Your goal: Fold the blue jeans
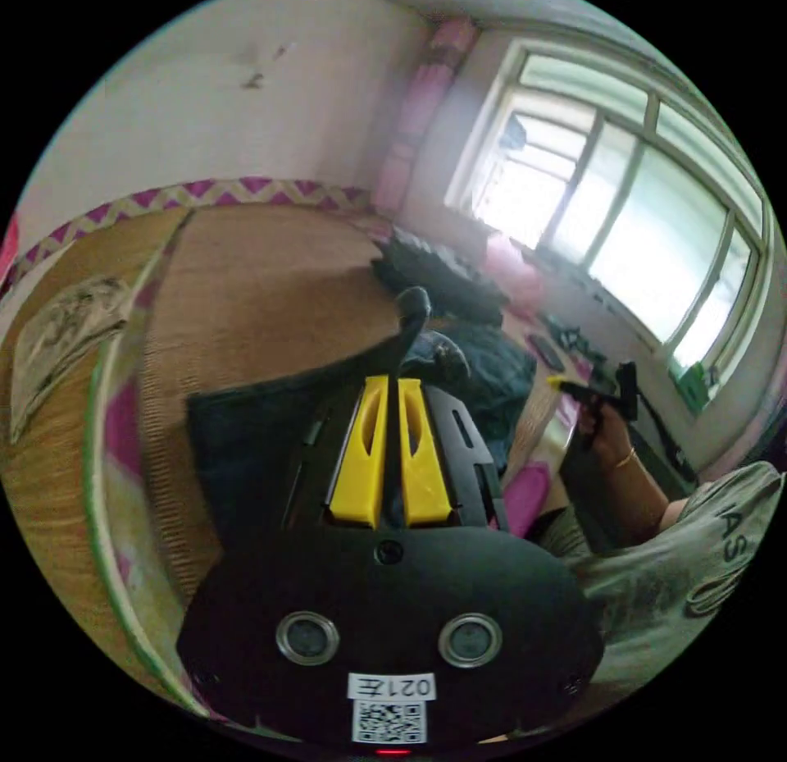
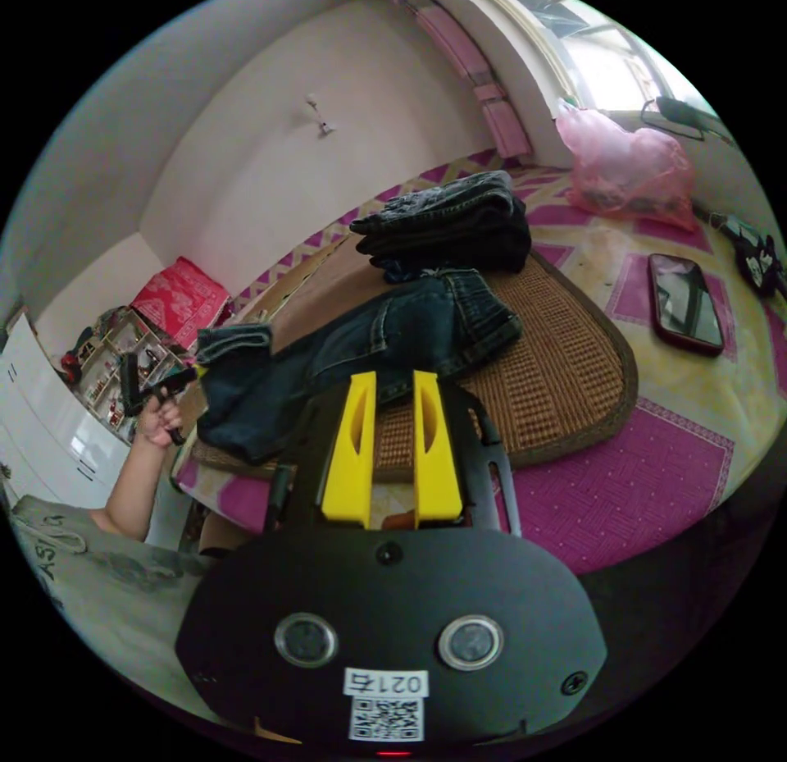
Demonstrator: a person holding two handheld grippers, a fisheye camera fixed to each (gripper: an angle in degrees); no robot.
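The blue jeans [image 2: 385, 335] lie spread across a woven mat [image 2: 566, 360], waistband toward the stack of folded clothes. My left gripper [image 1: 393, 382] is shut on a leg end of the jeans [image 1: 414, 311], and dark denim rises from between its yellow jaws. In the right gripper view, that left gripper [image 2: 184, 378] is held by a hand at the lifted leg end. My right gripper [image 2: 393, 378] hovers open above the near edge of the mat, nothing between its jaws. In the left gripper view, the right gripper [image 1: 574, 389] is seen in the person's other hand.
A stack of folded dark jeans [image 2: 447, 221] sits at the far end of the mat. A phone [image 2: 684, 303] and a pink plastic bag [image 2: 627, 171] lie on the pink patterned sheet [image 2: 648, 467]. White drawers [image 2: 41, 434] and shelves stand to one side.
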